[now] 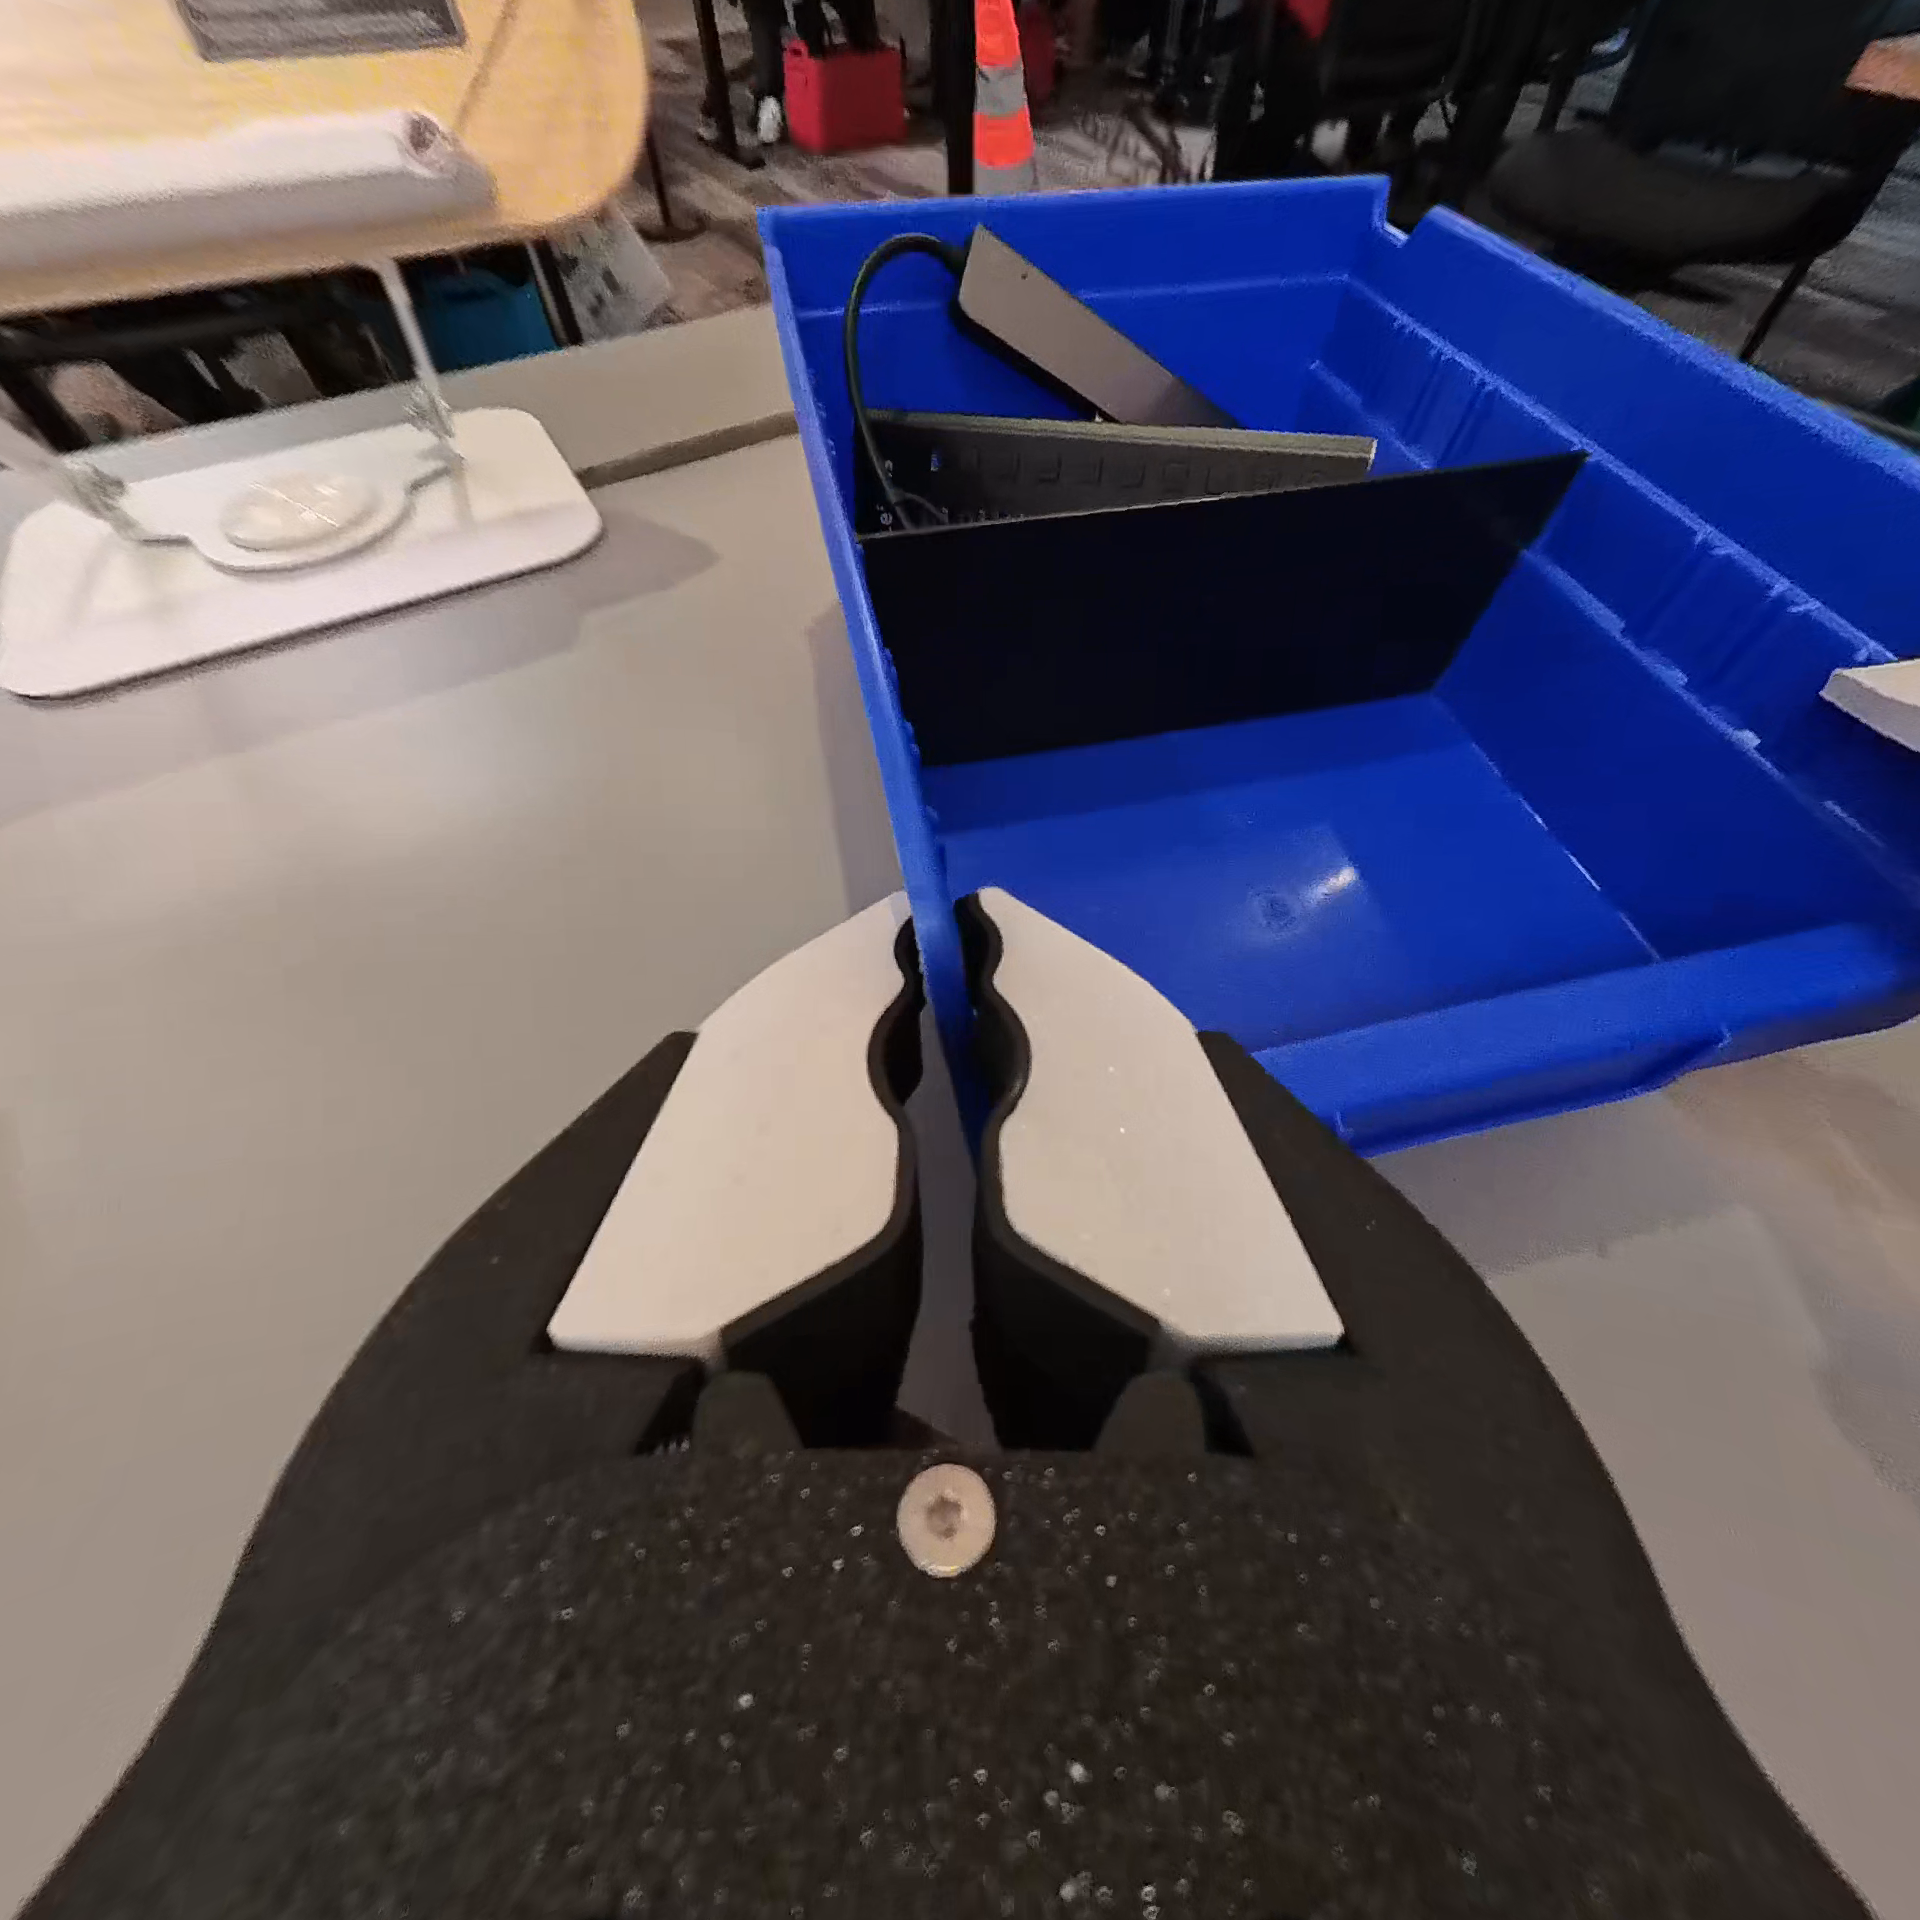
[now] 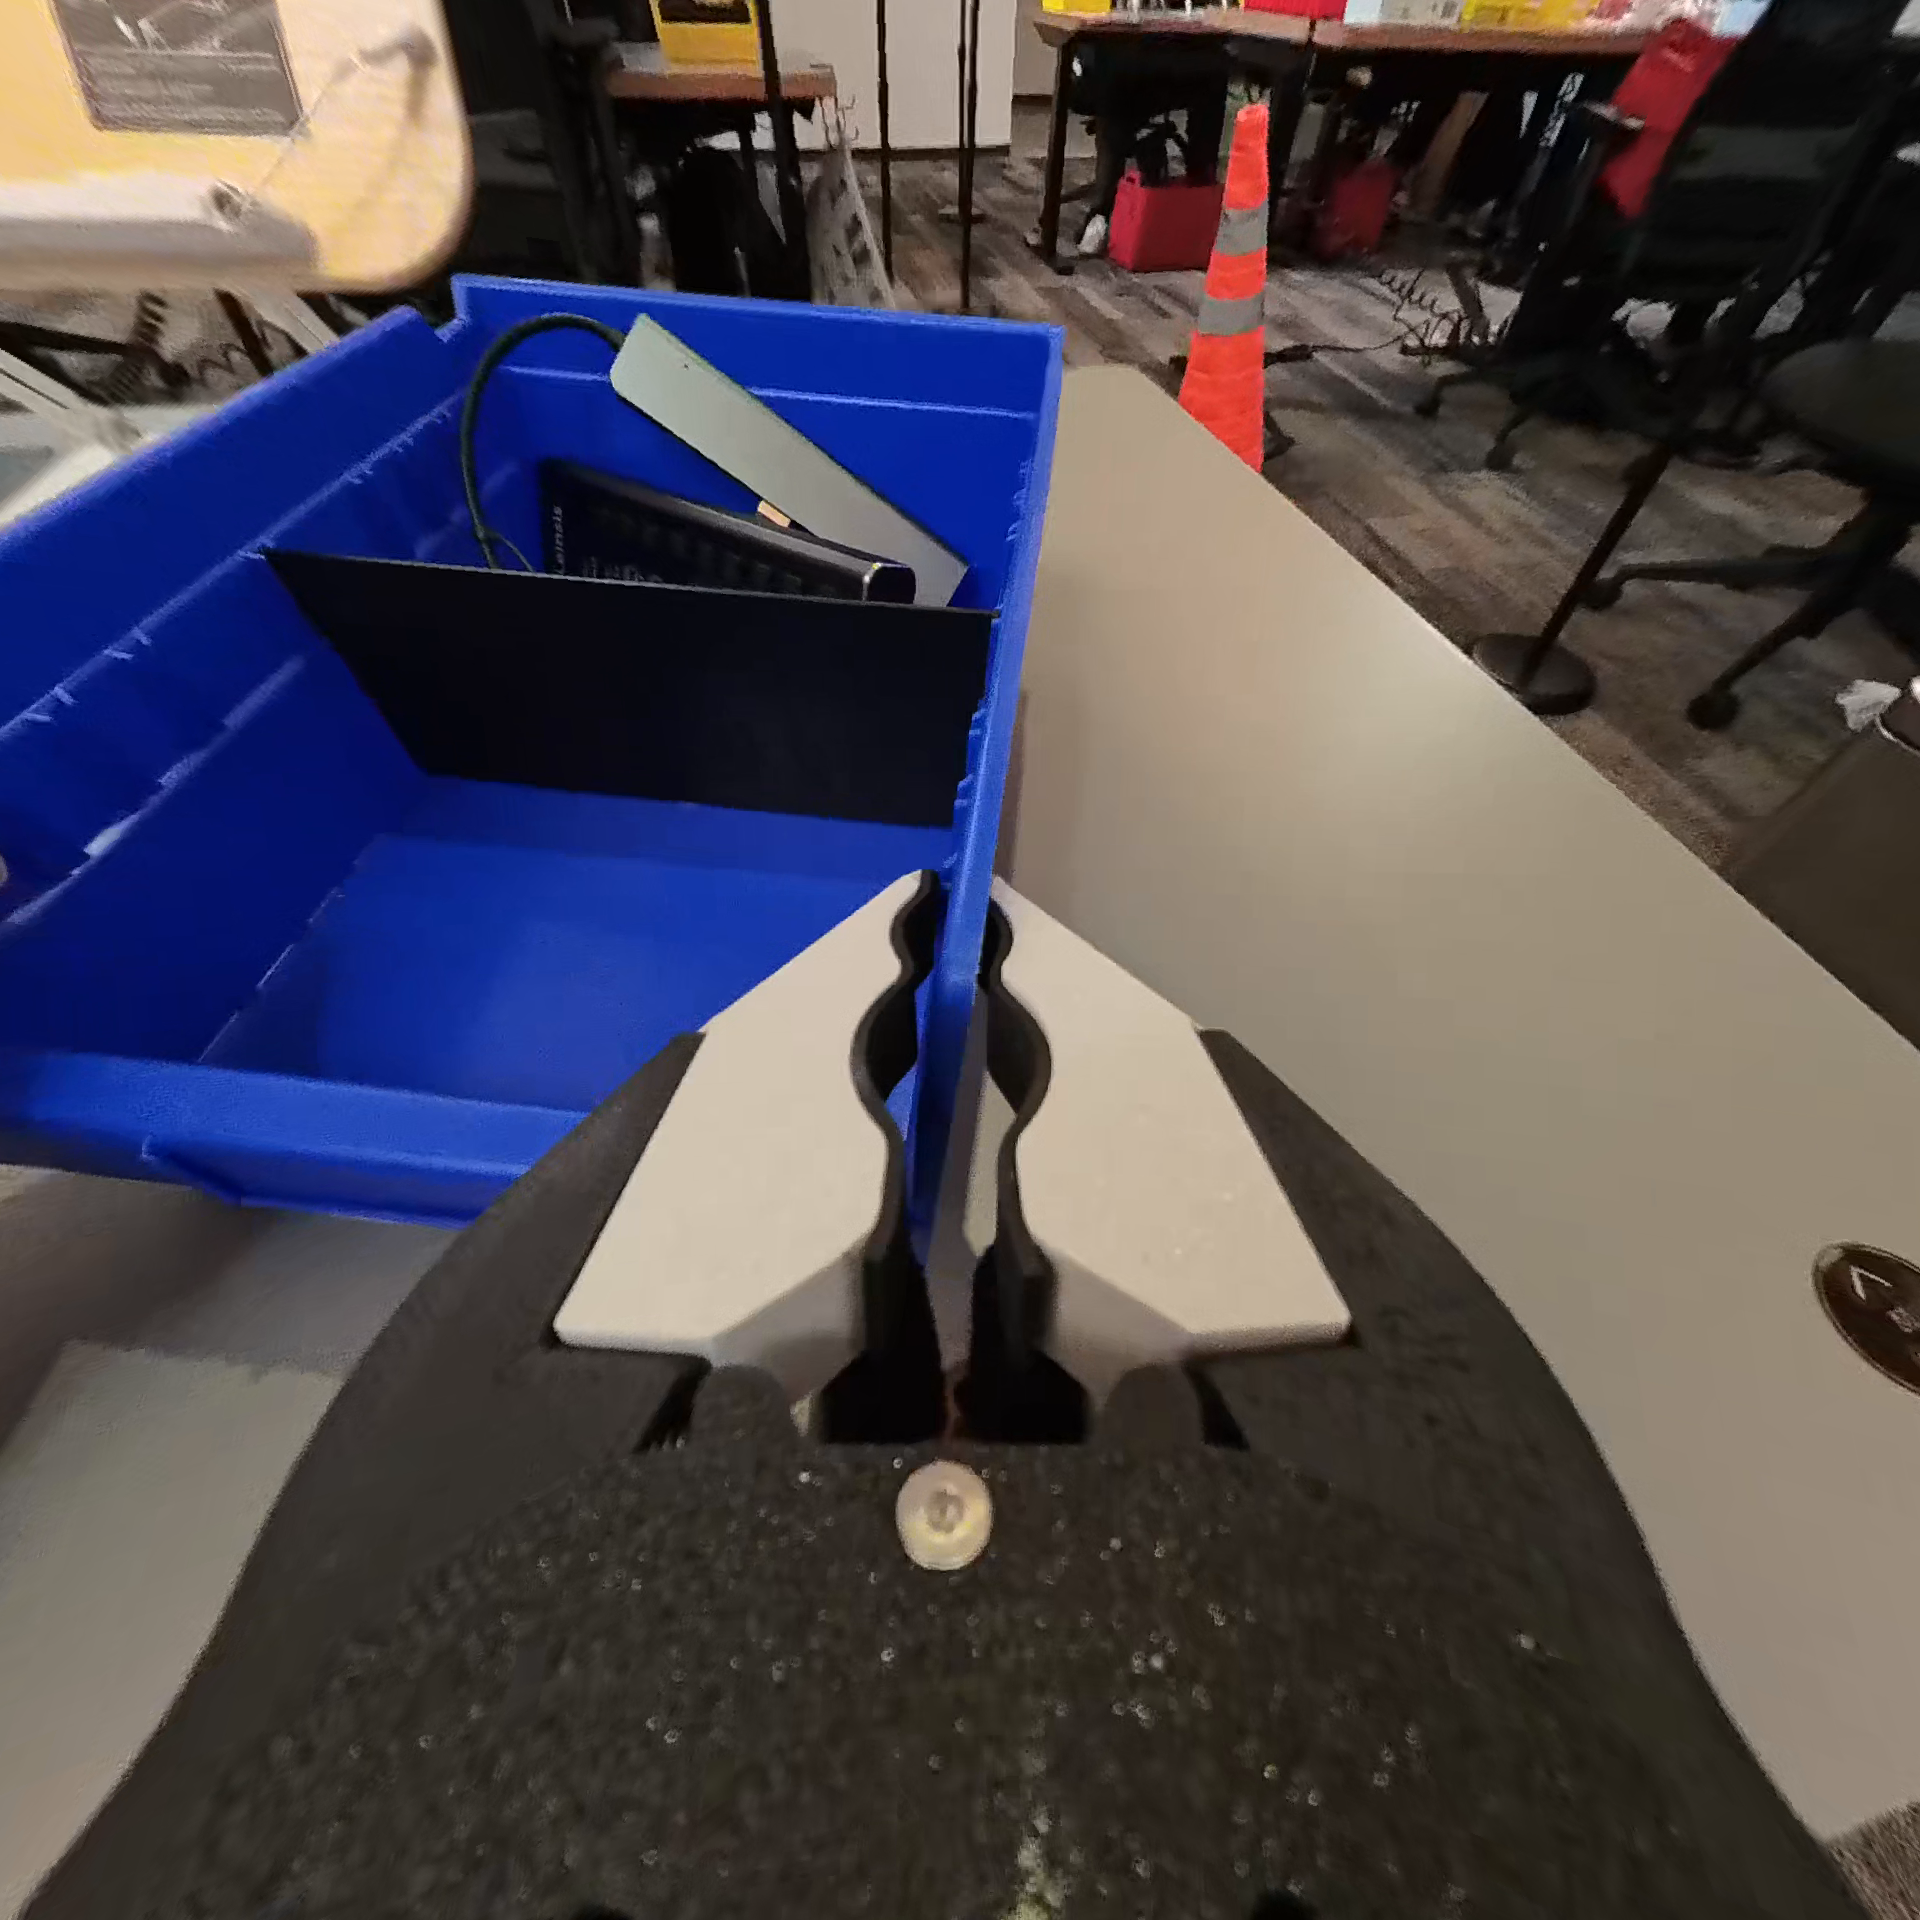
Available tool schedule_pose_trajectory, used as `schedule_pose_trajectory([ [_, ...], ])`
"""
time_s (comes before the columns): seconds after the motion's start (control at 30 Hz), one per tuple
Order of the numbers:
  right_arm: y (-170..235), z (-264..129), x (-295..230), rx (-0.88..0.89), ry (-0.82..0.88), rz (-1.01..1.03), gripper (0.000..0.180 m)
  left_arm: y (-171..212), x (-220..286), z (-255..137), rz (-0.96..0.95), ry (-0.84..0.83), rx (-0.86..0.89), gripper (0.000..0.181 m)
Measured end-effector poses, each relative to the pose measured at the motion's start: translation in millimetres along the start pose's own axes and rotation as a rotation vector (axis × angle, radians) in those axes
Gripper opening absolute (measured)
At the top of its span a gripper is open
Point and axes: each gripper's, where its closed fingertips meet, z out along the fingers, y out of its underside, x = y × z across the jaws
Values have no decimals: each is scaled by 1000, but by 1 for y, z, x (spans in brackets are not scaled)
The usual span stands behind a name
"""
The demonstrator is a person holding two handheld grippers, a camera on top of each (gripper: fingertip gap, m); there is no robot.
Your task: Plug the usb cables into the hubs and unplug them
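A blue plastic bin stands on the grey table, split by a black divider. Behind the divider lie a grey hub with a black cable and a dark flat hub. My left gripper is shut on the bin's left wall near its front corner. In the right wrist view the bin shows with the divider, grey hub, dark hub and cable. My right gripper is shut on the bin's right wall. The front compartment holds nothing.
A white stand base sits on the table left of the bin, under a pale wooden board. An orange cone, chairs and other tables stand on the floor beyond. A round dark disc is set in the table at right.
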Motion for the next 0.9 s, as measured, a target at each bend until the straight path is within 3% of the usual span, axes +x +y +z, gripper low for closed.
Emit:
schedule_pose_trajectory([
  [0.03, -5, -1, -6, 24, -10, -4, 4, -4, -6, -5, 8, -15, 25, 4],
  [0.23, -34, 0, -66, 139, -109, -32, 5, -20, -60, -47, 31, -168, 118, 4],
  [0.43, -24, 11, -143, 81, -272, -70, 5, 9, -119, -82, -47, -300, 45, 4],
  [0.6, -7, 23, -178, 47, -337, -129, 5, 44, -146, -87, -123, -344, -37, 4],
  [0.77, -7, 30, -184, 44, -376, -146, 6, 36, -146, -96, -136, -230, 22, 14],
  [0.83, -16, 22, -183, 70, -435, -102, 20, 10, -180, -140, -226, -366, 213, 33],
  [0.9, -33, 9, -175, 125, -462, -53, 34, -10, -241, -209, -275, -605, 400, 31],
])
